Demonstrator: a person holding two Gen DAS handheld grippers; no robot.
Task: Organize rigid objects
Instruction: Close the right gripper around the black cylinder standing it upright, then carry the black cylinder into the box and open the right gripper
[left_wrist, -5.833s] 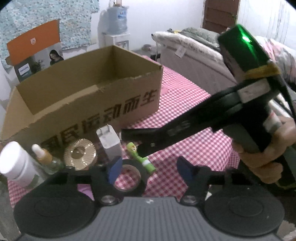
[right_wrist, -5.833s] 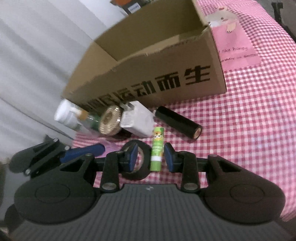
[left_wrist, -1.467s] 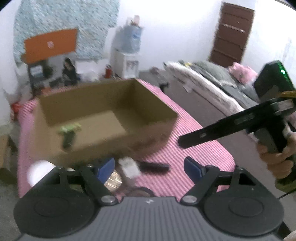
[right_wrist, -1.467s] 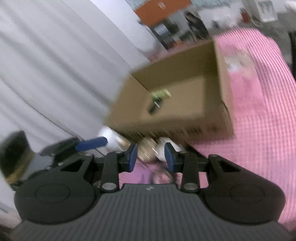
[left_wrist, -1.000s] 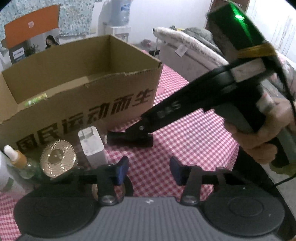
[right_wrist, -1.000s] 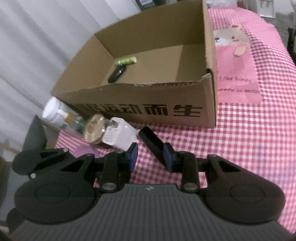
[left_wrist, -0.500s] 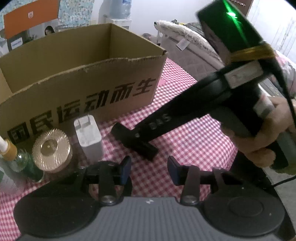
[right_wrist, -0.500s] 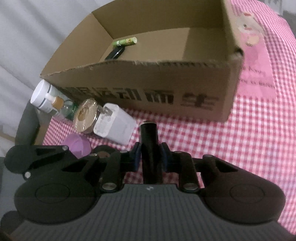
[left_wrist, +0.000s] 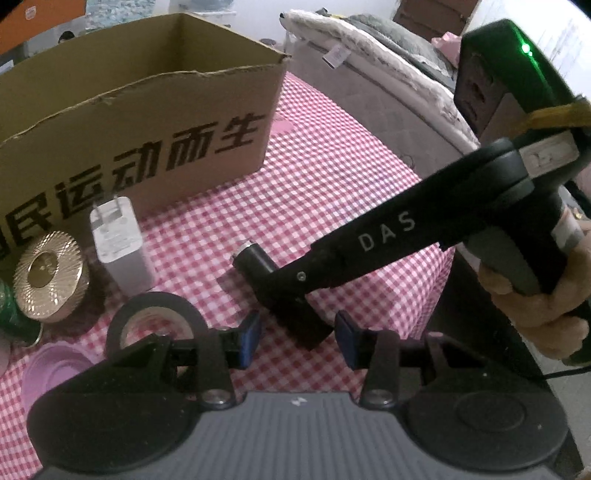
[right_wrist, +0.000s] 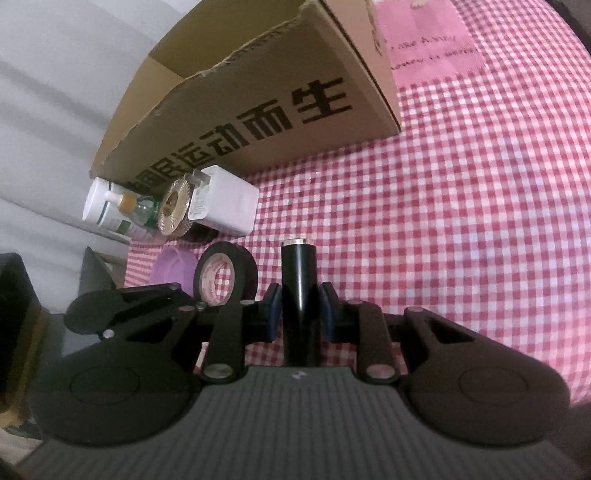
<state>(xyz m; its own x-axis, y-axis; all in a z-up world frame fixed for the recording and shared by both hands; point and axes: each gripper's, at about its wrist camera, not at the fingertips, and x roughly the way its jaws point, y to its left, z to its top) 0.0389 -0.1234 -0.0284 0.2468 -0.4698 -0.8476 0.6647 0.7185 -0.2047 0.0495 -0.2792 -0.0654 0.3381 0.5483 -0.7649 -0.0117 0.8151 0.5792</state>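
A black cylinder (right_wrist: 299, 280) with a silver end cap sits between the blue pads of my right gripper (right_wrist: 300, 310), which is shut on it. In the left wrist view that cylinder (left_wrist: 258, 264) hangs low over the checked cloth, gripped by the right gripper (left_wrist: 295, 286); I cannot tell whether it touches the cloth. My left gripper (left_wrist: 297, 338) is open just in front of the cylinder's near end, pads not pressing on it. The cardboard box (left_wrist: 147, 122) stands behind, also the box (right_wrist: 258, 103) in the right wrist view.
Left of the cylinder lie a black tape roll (left_wrist: 155, 317), a white charger (left_wrist: 118, 247), a gold-lidded jar (left_wrist: 48, 273) and a purple lid (left_wrist: 55, 373). A white bottle (right_wrist: 103, 206) and a dropper bottle (right_wrist: 133, 206) stand at the cloth's left edge. A person's hand (left_wrist: 535, 302) holds the right gripper.
The right gripper has closed on the black cylinder and swung it round to point away from the box. The left gripper has sunk closer to the cloth. Earlier, the green tube went into the box.
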